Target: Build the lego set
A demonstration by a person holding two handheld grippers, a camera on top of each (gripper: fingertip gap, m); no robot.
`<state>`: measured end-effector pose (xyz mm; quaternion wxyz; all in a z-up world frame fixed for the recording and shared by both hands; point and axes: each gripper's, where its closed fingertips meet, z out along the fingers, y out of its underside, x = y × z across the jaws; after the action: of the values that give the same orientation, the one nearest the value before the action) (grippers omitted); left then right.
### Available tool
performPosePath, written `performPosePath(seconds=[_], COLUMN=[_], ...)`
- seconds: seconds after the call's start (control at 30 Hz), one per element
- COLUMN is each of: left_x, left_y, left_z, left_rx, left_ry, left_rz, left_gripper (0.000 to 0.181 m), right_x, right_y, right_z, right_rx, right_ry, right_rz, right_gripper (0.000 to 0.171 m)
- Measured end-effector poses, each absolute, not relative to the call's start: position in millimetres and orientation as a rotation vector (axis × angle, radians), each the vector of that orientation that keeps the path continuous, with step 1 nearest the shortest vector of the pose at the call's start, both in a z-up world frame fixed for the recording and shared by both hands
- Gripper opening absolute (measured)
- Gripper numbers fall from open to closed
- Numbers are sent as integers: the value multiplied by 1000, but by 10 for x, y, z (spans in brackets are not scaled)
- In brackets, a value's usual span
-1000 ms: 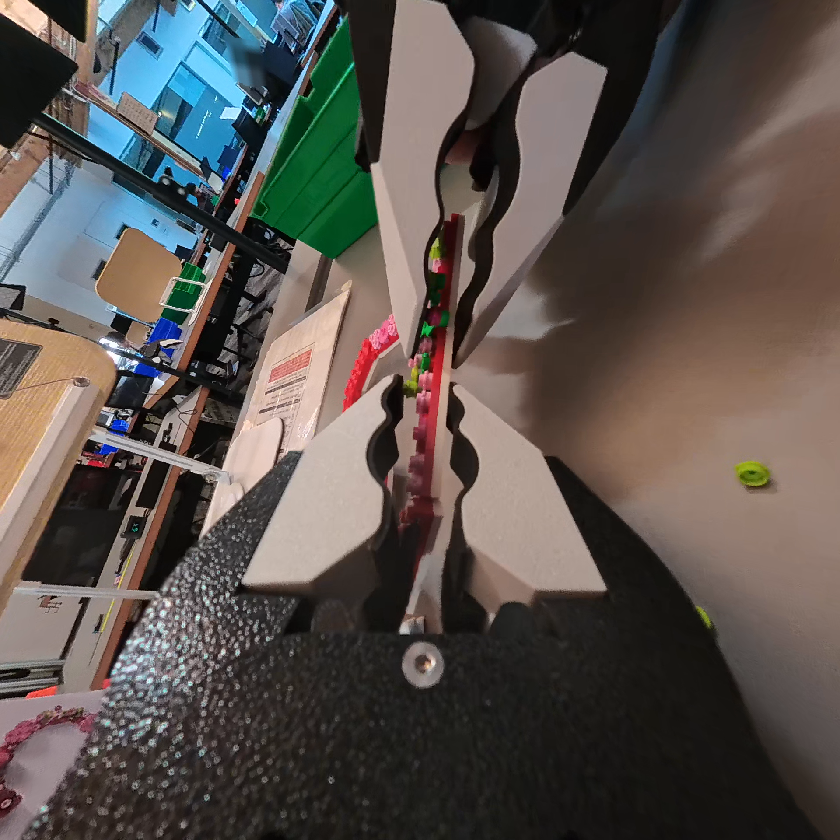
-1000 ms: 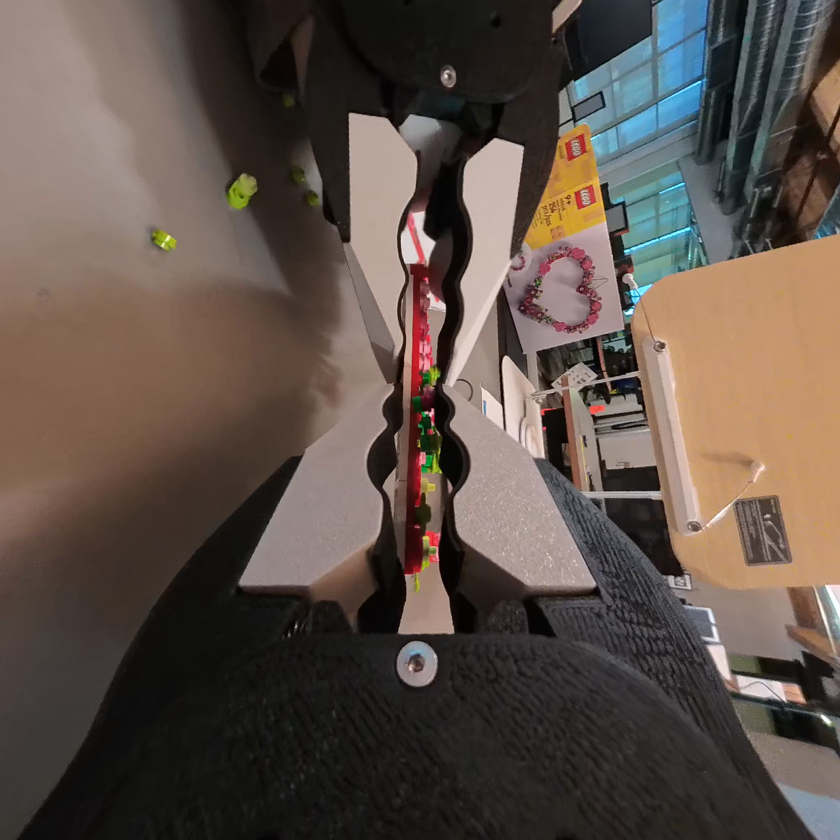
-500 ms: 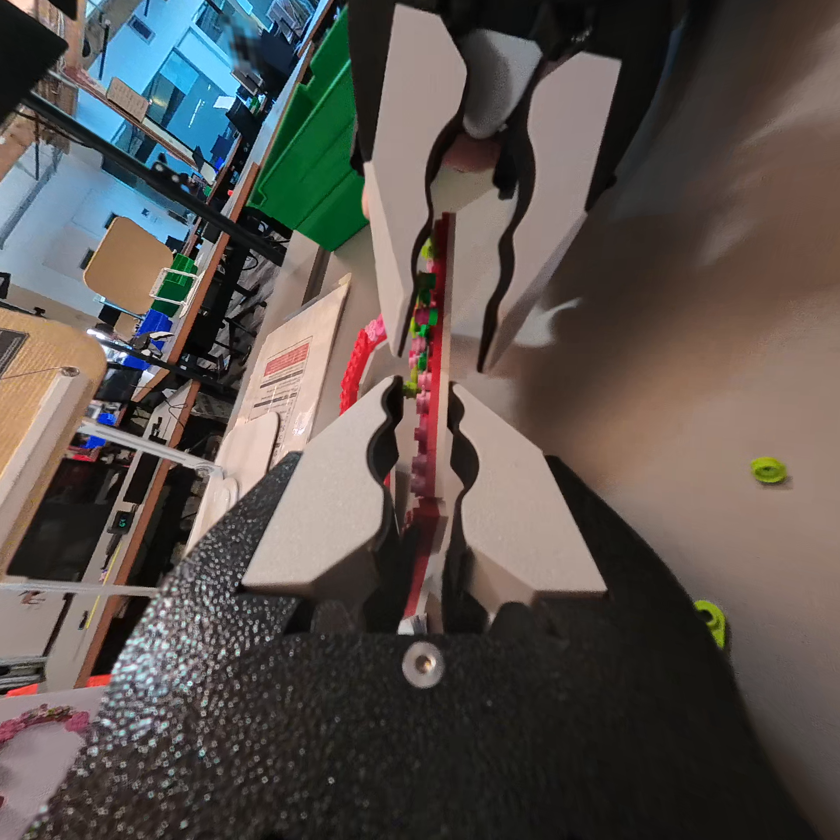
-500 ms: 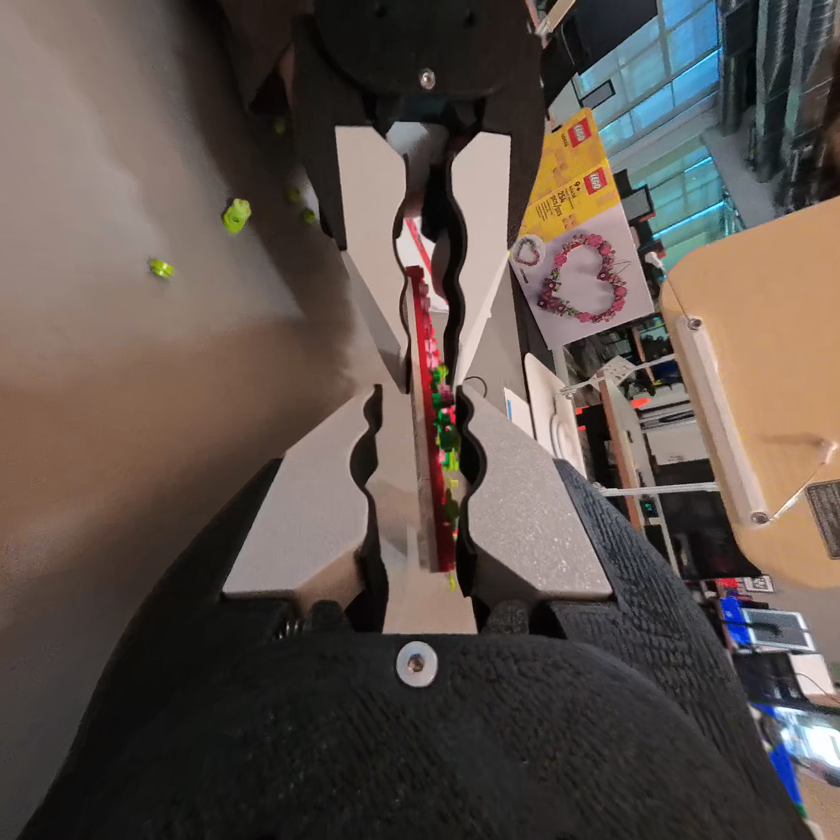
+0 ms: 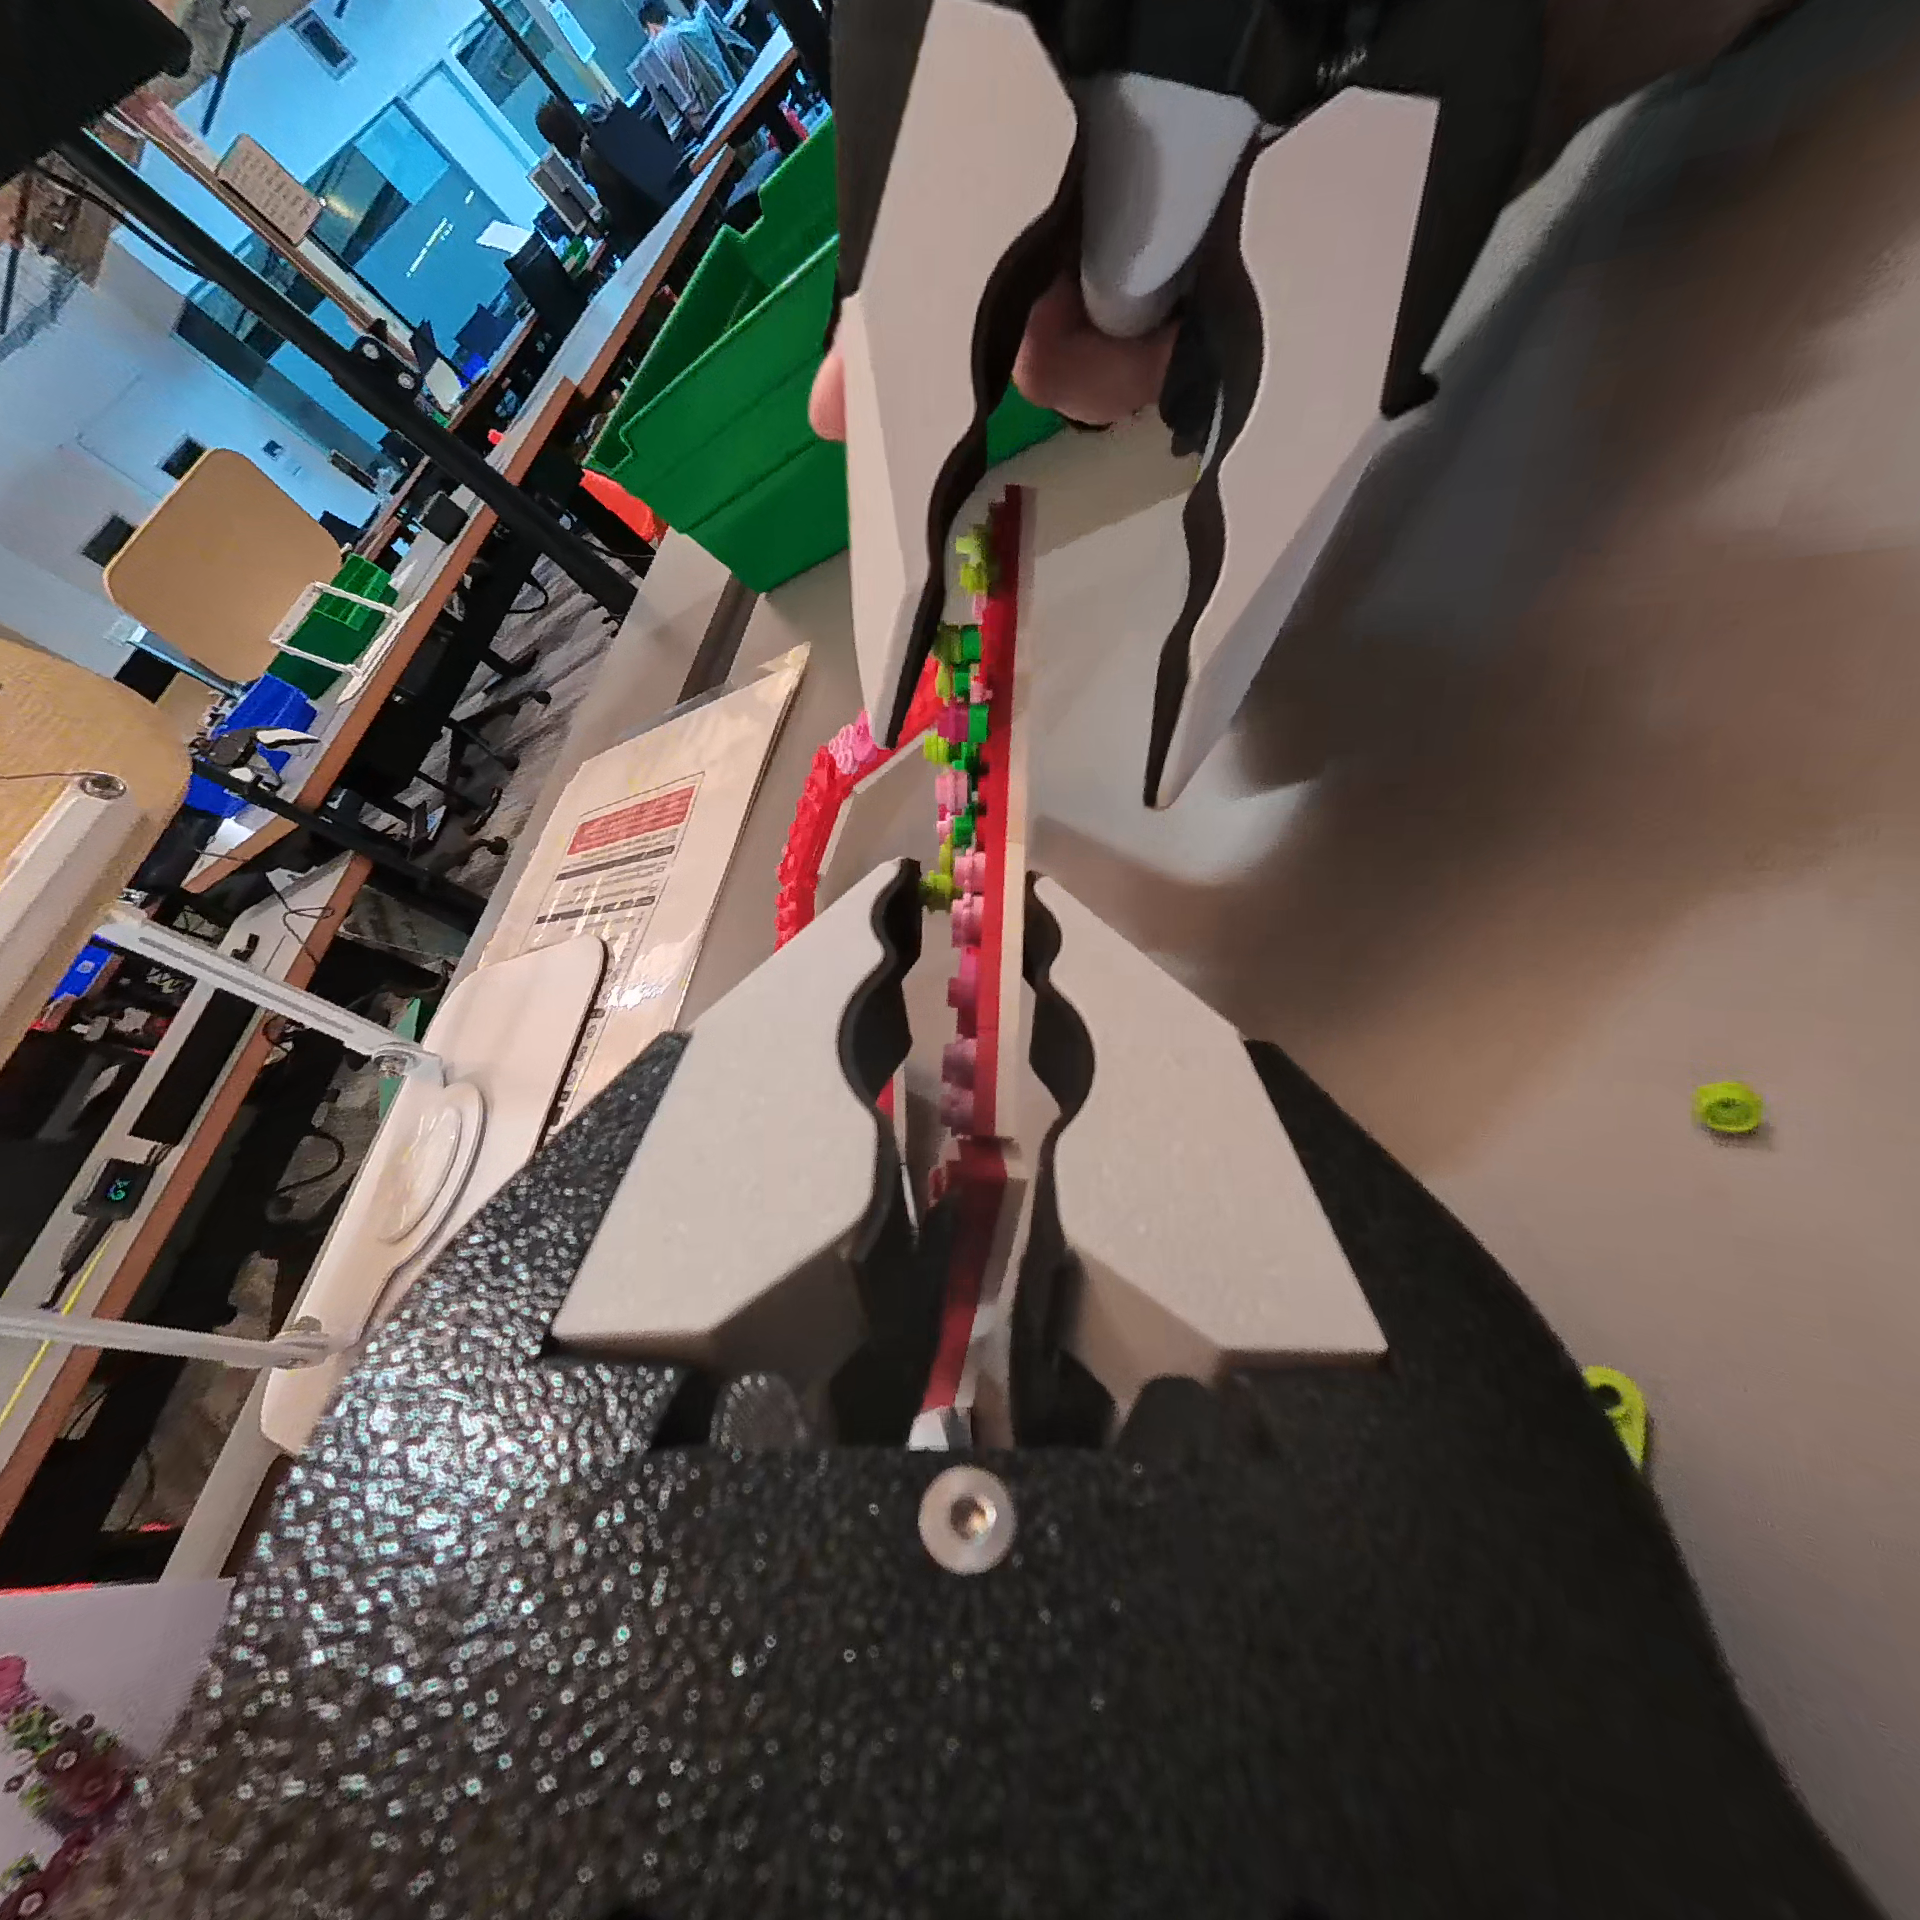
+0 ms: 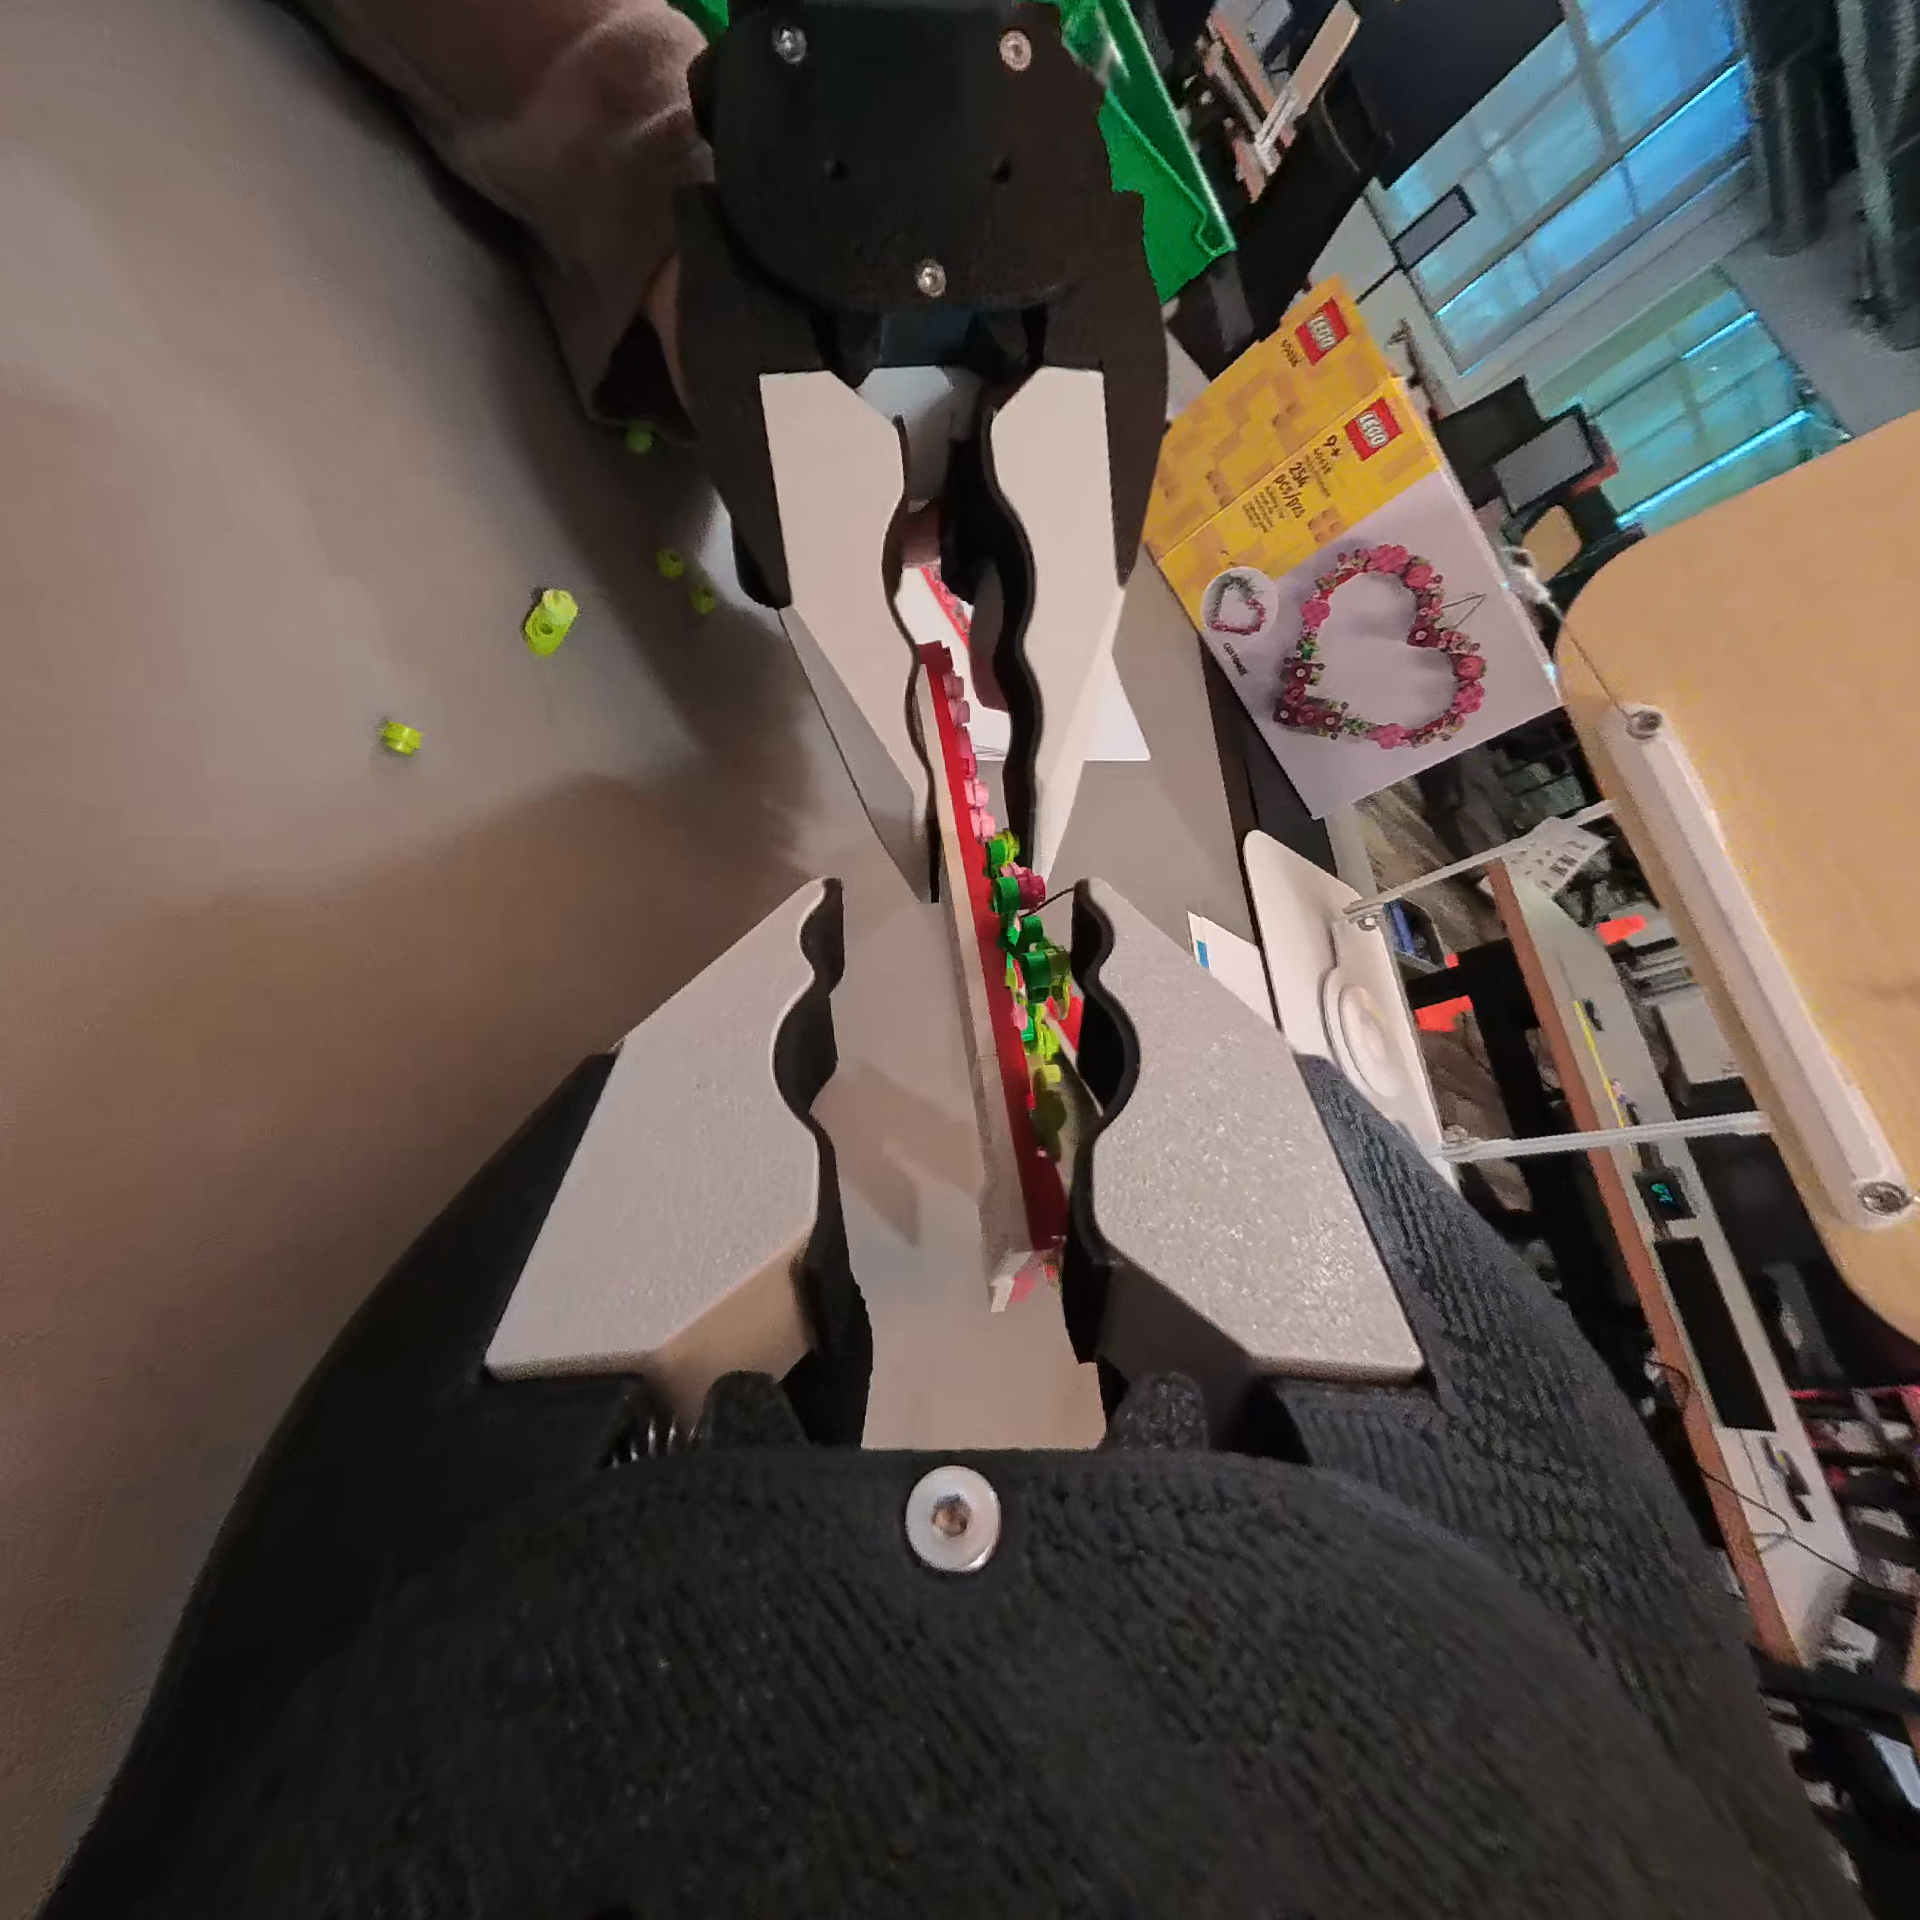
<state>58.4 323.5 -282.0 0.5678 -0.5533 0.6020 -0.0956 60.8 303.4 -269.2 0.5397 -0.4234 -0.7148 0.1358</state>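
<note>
Left wrist view: left gripper clamps flat red lego strip with pink and green flower studs edge-on, above grey table. Right gripper opposite, fingers spread apart around strip's far end. Green plastic bins behind; lime round stud on table at right.

Right wrist view: right gripper released; strip leans by right finger. Yellow-white lego box beyond. A second ago right gripper pinched strip; since then it has parted.
</note>
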Motion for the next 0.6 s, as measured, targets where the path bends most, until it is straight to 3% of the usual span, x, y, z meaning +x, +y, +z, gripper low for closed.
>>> performPosePath(seconds=[0.27, 0.6], left_x=[589, 597], left_y=[3219, 3189], left_z=[-2811, -2829], left_rx=[-1294, -1271], left_ry=[1414, 1432], left_rz=[-236, -225], left_gripper=[16, 16], right_x=[566, 530], right_y=[3067, 3063], right_z=[-2723, -2758], right_rx=[-1012, -948], right_ry=[-1814, -1853], right_rz=[327, 282], right_gripper=[45, 19])
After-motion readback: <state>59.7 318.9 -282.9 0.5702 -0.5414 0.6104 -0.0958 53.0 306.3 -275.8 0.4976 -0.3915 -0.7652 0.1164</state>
